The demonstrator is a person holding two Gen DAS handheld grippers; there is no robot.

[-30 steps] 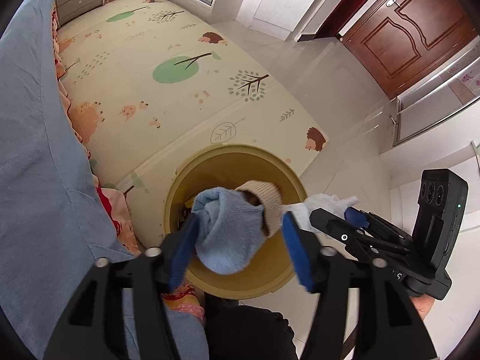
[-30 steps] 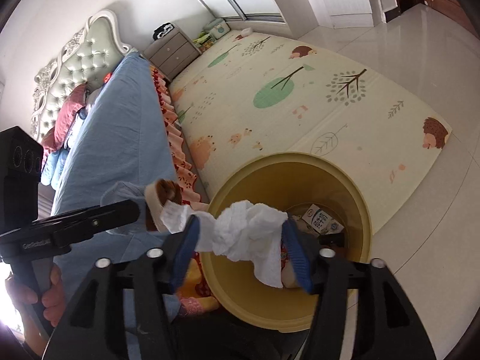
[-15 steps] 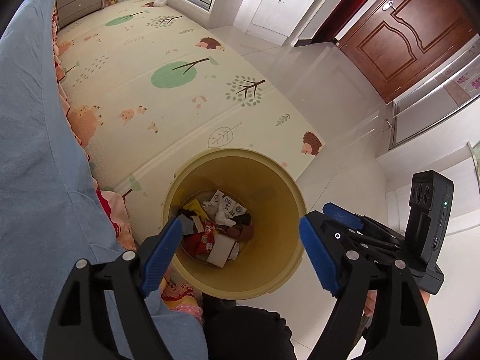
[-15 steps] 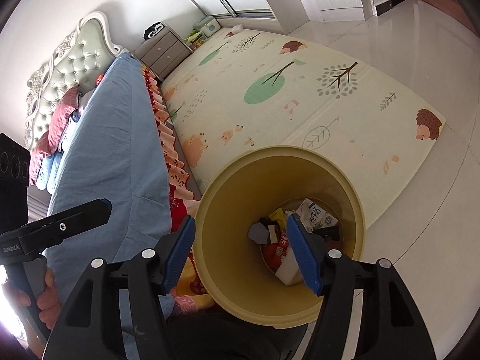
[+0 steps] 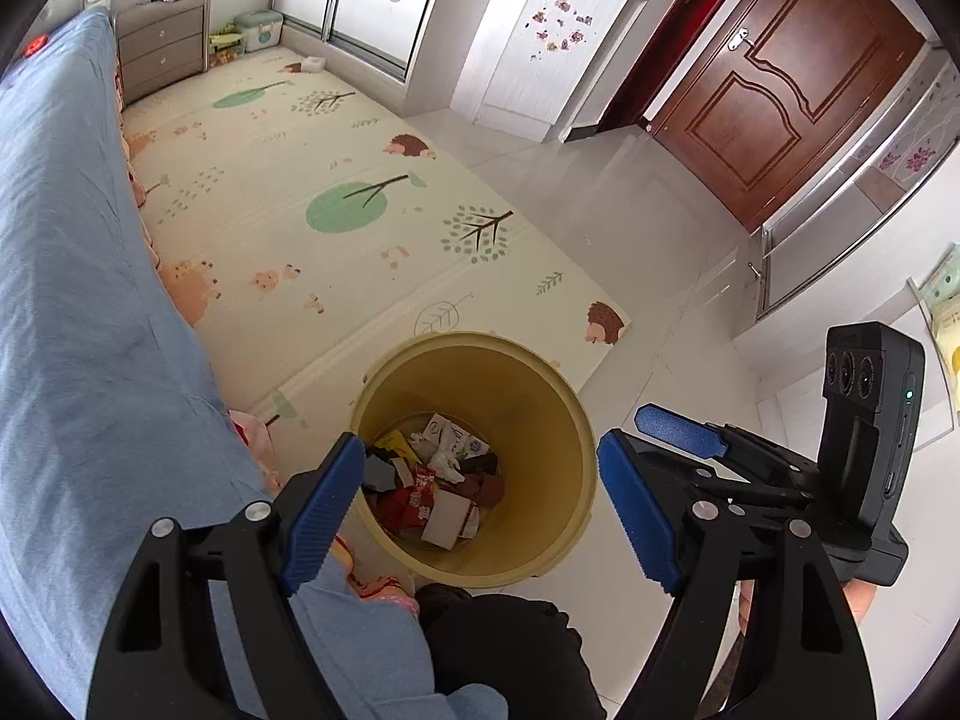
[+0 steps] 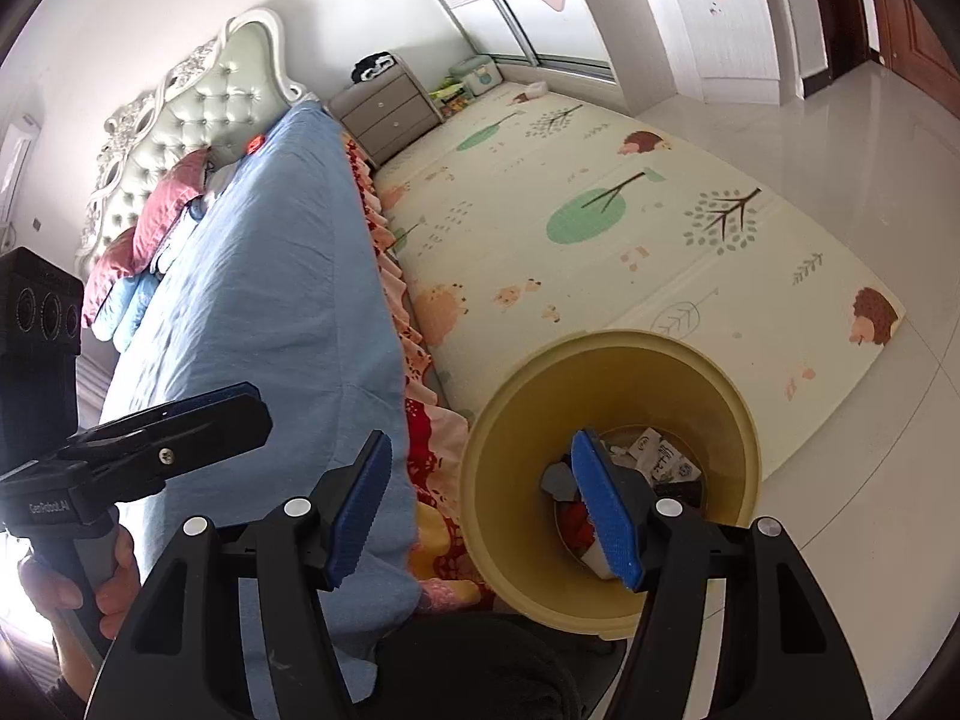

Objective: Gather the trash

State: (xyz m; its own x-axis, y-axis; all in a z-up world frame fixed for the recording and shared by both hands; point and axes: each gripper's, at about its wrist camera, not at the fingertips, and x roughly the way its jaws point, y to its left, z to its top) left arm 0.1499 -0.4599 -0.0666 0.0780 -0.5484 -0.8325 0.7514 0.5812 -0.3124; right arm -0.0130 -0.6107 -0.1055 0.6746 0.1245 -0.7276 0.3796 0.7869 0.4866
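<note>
A: Looking into the yellow bin [image 5: 540, 546]: trash [image 5: 435, 483] lies piled at the bottom — white paper scraps, a red wrapper, a grey piece, something dark brown. Bin stands upright on the pale tiled floor [image 5: 654, 228], its far rim touching or overlapping the edge of the play mat [image 5: 360, 204]; cannot tell which.

B: And the grippers?

A: Left gripper [image 5: 480, 489] hangs above the bin mouth, jaws spread wide, nothing between the blue pads. Right gripper [image 6: 480, 513] likewise released and empty; one pad reads over the bin's inside, the other over the bed edge. In the left view the right gripper [image 5: 681, 435] sits just to the right of the bin, over bare floor. In the right view the left gripper [image 6: 198, 414] shows over the bedspread, a hand [image 6: 108, 576] wrapped round its grey handle.

B: What crowds the bin?

A: The bed [image 6: 252, 276], blue cover, with a red-and-pink frill [image 6: 414, 360] hanging down just beside the bin's near-left wall. A dark-clothed part of the person [image 5: 498, 642] is just below the bin in frame.

B: Further out?

A: Grey drawer chest [image 6: 390, 111] at the bed's head end, tufted headboard [image 6: 186, 120], pink pillows [image 6: 162, 210]. Small pale-green box [image 5: 259, 29] by the sliding glass doors. Brown wooden door [image 5: 786, 66] well apart, across open floor.
</note>
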